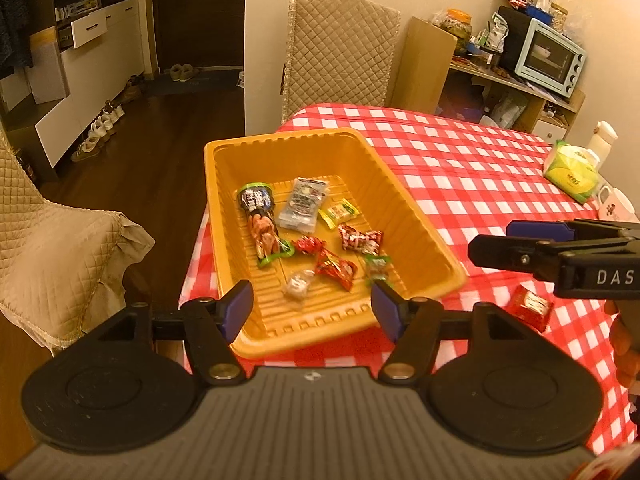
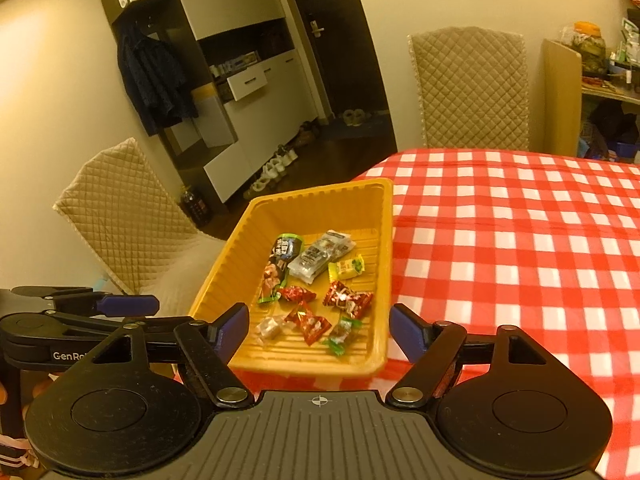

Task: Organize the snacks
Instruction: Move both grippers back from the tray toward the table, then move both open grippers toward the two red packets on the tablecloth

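- while both claws hang over the near end of the yellow tray point(image 1: 404, 200), left gripper point(image 1: 310, 308) is spread, nothing between the pads.
- right gripper point(image 2: 318, 330) also spread wide, empty.
- snacks point(image 1: 312, 236) lie inside tray, just ahead of both claws.
- one red candy point(image 1: 532, 306) on checkered cloth point(image 1: 480, 184), right of tray, under the right claw.
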Demonstrator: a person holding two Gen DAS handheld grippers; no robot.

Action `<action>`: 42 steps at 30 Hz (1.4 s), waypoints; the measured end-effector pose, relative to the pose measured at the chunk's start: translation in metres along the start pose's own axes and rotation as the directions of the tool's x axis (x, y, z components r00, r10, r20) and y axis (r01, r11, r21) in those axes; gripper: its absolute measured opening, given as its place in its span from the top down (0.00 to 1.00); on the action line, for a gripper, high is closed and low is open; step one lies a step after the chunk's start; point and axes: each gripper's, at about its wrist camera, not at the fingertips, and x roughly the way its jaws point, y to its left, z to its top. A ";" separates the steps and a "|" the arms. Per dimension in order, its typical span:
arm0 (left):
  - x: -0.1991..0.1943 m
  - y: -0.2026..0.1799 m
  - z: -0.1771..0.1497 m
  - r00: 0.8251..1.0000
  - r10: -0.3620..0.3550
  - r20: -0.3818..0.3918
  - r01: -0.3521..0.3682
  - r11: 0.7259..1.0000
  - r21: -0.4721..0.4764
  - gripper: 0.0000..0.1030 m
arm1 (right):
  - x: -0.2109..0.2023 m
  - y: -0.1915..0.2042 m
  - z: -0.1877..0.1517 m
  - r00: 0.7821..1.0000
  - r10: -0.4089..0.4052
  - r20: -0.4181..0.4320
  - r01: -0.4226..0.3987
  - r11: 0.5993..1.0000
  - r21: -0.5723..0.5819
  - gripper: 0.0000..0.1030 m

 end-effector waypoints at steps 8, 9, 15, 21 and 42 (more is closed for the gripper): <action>-0.027 -0.022 -0.024 1.000 -0.017 0.006 0.017 1.000 -0.007 0.39 | -0.042 -0.002 -0.023 1.000 -0.011 0.003 0.011 1.000 0.011 0.24; -0.031 -0.026 -0.028 1.000 -0.020 0.006 0.020 1.000 -0.006 0.39 | -0.048 -0.003 -0.026 1.000 -0.010 0.002 0.010 1.000 0.013 0.24; -0.048 -0.047 -0.049 0.999 -0.034 -0.002 0.034 0.999 -0.002 0.38 | -0.079 -0.006 -0.051 1.000 -0.021 -0.009 0.021 1.000 0.019 0.23; -0.062 -0.067 -0.073 0.998 -0.052 -0.019 0.052 0.999 0.001 0.37 | -0.107 -0.011 -0.077 0.999 -0.036 -0.027 0.037 0.999 0.025 0.23; -0.075 -0.127 -0.131 0.993 -0.079 -0.089 0.081 0.997 0.009 0.37 | -0.162 -0.042 -0.145 0.988 -0.105 -0.112 0.111 0.993 0.049 0.22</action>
